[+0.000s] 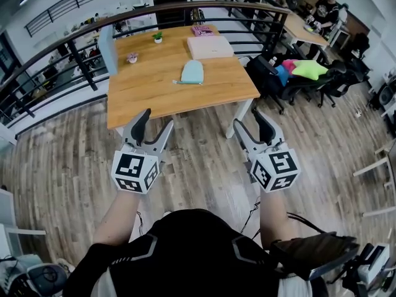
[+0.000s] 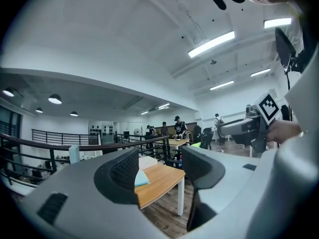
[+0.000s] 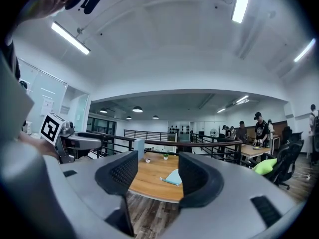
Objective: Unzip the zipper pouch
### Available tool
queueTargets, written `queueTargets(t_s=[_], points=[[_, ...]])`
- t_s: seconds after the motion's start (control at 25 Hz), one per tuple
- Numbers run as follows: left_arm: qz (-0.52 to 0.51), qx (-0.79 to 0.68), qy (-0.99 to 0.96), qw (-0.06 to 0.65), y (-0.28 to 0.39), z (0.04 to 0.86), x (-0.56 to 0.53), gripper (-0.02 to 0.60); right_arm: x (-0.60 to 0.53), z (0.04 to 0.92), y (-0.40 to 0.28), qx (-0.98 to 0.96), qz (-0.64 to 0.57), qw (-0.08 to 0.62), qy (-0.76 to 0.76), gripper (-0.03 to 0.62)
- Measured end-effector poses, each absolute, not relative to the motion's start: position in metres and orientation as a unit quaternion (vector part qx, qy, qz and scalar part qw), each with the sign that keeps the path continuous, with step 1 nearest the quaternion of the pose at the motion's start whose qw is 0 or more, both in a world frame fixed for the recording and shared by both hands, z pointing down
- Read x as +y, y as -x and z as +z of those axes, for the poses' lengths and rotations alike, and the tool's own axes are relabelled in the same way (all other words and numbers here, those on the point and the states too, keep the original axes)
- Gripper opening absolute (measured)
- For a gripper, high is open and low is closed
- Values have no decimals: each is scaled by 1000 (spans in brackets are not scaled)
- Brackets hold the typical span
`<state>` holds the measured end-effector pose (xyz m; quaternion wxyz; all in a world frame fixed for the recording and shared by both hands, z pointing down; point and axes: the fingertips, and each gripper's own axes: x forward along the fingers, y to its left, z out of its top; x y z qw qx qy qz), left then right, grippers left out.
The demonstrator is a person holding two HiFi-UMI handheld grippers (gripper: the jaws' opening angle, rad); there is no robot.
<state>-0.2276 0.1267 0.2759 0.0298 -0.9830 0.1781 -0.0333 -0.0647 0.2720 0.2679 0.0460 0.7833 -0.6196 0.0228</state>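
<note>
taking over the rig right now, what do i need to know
Left gripper: open, empty, held level short of the wooden table.
Right gripper: the same, open and empty.
Zipper pouch: light teal, flat on the table near its middle, apart from both grippers, pink box behind it.
Done: nothing yet; zip state too far to tell.
Left: reach the pouch, pin it with one gripper, pull the zipper with the other.

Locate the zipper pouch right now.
Head view: the teal zipper pouch lies flat near the middle of the wooden table, just on the person's side of the pink box.
</note>
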Motion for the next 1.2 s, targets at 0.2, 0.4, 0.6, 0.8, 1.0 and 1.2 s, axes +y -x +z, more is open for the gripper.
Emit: queueTargets(t_s=[0.2, 0.4, 0.6, 0.8, 1.0, 1.2], points=[[-38, 183, 982, 30, 210, 280, 131, 268, 280, 267, 49, -628, 19, 45, -777, 262], [-21, 174, 984, 38, 190, 278, 147, 268, 295, 271, 32, -638, 16, 43, -768, 258], [-43, 181, 981, 50, 168, 288, 144, 268, 294, 283, 11, -643, 19, 34, -764, 258], [-32, 167, 984, 47, 144, 296, 121, 268, 269, 297, -9, -649, 33, 40, -759, 241], [-40, 171, 983, 45, 115, 309, 64, 268, 223, 303, -37, -643, 35, 48, -764, 241], [-29, 158, 986, 50, 74, 309, -7, 268, 161, 304, -73, -629, 30, 64, -774, 224]])
